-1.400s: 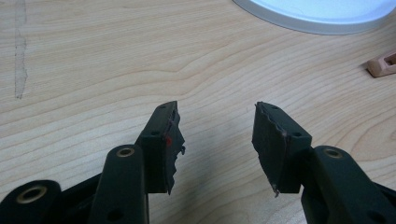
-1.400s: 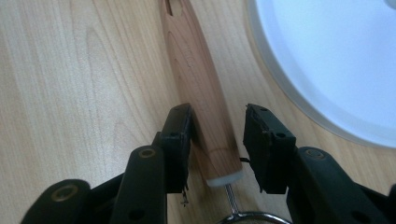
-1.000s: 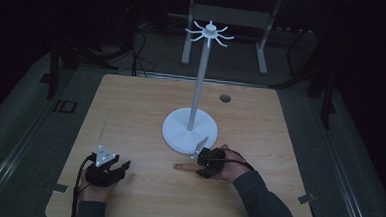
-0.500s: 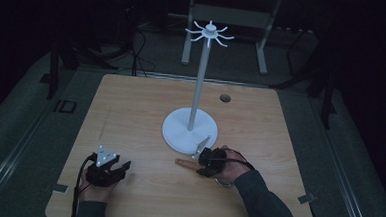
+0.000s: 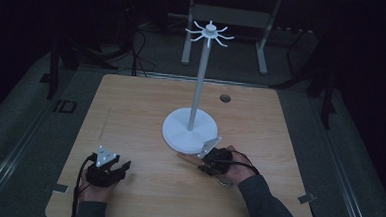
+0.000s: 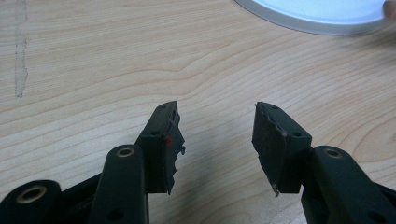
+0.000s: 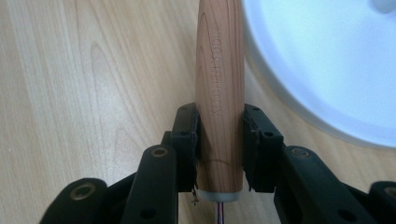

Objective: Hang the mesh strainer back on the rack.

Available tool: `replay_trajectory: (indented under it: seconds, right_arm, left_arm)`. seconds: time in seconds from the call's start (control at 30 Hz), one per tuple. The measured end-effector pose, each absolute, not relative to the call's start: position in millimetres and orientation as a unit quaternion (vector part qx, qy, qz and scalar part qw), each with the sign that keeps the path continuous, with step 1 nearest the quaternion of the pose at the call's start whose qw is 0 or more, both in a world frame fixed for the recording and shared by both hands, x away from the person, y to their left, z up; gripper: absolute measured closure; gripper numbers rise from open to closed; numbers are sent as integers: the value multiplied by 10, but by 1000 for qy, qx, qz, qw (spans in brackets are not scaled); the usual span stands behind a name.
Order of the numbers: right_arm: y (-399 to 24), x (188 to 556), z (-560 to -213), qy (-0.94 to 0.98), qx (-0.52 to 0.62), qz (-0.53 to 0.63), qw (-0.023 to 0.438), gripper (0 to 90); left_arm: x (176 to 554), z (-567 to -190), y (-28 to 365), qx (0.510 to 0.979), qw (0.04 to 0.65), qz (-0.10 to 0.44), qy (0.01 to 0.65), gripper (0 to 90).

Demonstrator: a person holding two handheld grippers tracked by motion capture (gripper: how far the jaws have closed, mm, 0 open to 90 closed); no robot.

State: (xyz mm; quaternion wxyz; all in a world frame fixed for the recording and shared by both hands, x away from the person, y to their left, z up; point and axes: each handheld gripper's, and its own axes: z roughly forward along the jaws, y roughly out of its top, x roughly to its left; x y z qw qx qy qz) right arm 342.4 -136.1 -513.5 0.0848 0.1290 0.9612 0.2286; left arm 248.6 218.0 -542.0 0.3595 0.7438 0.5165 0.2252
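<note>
Right gripper [image 7: 219,140] had just closed and was clamped on the wooden handle [image 7: 219,93], which lay on the table [image 5: 131,110] right by the stand's white base [image 5: 180,130]; left gripper [image 6: 217,140] sat wide, holding nothing.

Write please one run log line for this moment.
right gripper: shut on wooden handle | left gripper: open, holds nothing | handle beside white stand base | table
</note>
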Motion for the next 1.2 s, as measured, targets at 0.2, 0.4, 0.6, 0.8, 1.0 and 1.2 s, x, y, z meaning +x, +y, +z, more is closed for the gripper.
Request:
replay_trajectory:
  seconds: [0.2,0.4,0.6,0.8,1.0,1.2]
  right_arm:
    - [-1438,3424,-5033,948,146,263,102,692]
    - [-1490,3424,-4945,936,157,291,117,692]
    - [-1578,3439,-4836,921,177,322,129,693]
    - [-1651,3452,-4744,909,191,344,141,693]
    - [-1702,3473,-4654,898,201,362,149,693]
    - [-1732,3489,-4556,886,213,383,155,693]
  left_arm:
    - [2478,-5417,2182,741,362,227,518,514]
    - [2481,-5416,2179,741,362,227,518,514]
    - [2477,-5409,2177,741,362,228,517,514]
    - [2477,-5410,2178,741,362,229,517,514]
    - [2480,-5409,2180,741,362,230,517,514]
    - [2479,-5409,2183,742,360,231,516,514]
